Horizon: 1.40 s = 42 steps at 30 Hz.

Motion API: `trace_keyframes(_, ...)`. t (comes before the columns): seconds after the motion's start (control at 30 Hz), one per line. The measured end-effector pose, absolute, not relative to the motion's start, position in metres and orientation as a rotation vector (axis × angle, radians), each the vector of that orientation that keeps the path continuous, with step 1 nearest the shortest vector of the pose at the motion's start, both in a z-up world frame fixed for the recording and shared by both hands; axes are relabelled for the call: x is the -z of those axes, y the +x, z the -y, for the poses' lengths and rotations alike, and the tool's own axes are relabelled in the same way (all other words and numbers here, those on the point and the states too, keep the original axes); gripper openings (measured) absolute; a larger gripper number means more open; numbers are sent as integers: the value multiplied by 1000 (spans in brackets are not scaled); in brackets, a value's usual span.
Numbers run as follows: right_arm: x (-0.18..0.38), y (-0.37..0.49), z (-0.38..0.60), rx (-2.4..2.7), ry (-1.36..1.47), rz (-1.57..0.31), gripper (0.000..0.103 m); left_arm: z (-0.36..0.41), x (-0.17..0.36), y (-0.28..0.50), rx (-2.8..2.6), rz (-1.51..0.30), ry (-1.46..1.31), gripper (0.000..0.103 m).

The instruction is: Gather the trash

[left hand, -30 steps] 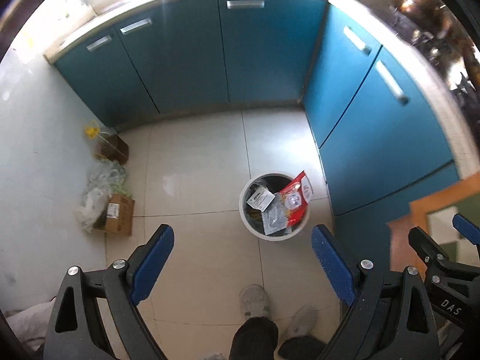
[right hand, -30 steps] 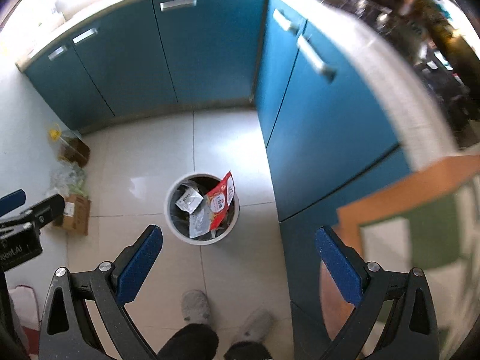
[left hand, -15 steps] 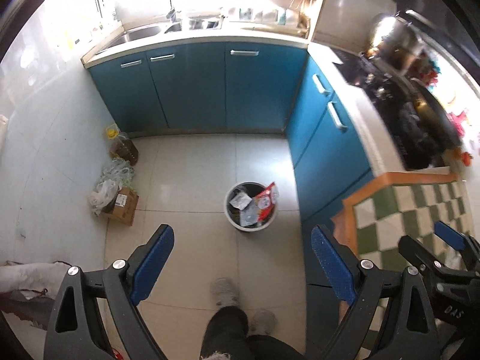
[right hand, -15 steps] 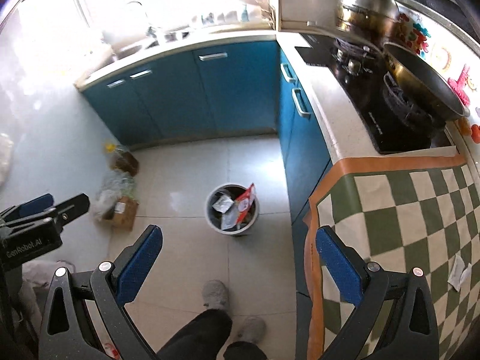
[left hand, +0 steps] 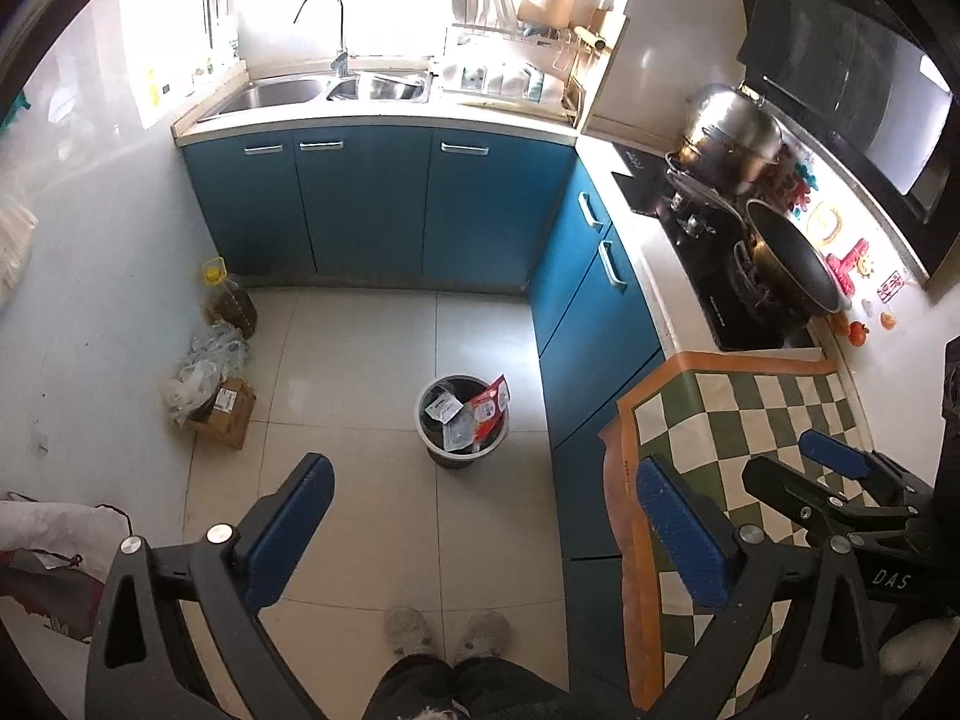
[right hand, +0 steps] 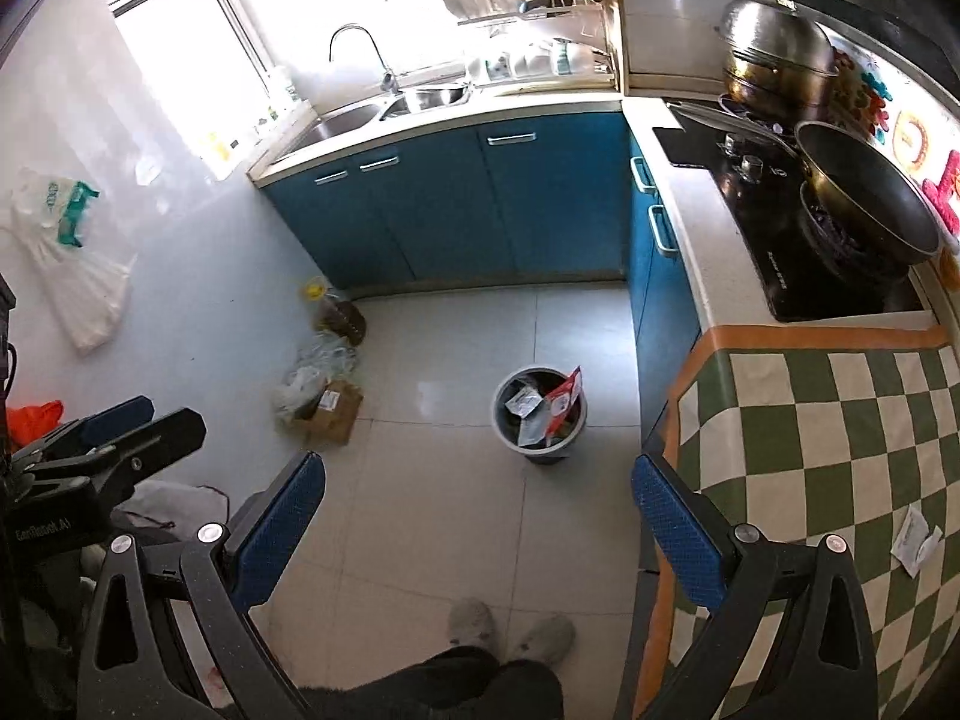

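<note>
My jaws: left gripper (left hand: 480,531) opening, nothing between; right gripper (right hand: 478,528) apart, empty. Trash bin (left hand: 462,414) on floor, far ahead, wrappers inside. White wrapper (right hand: 915,540) near right on checkered tabletop (right hand: 840,420). Risk: thin flat wrapper slides, pinch misses. Blue-cabinet kitchen, pale tiled floor (left hand: 360,372).

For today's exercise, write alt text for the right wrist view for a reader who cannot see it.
An open, empty right gripper looks down on a kitchen floor where a round bin holds wrappers, one of them red. A white wrapper lies on the checked tablecloth at right; blue cabinets stand behind.
</note>
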State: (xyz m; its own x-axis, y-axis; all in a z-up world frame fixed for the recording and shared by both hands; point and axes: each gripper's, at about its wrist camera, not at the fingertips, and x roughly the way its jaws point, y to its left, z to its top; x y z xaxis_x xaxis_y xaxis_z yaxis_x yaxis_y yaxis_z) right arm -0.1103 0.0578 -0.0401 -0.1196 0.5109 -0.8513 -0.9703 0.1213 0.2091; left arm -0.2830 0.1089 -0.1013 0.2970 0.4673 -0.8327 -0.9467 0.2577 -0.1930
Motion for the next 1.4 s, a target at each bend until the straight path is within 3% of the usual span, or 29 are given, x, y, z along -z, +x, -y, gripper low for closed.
trace_keyframes(1.4, 44, -120, -47, -1421, -609, -1047, 103, -100, 108, -304, -1043, -733, -856, 103)
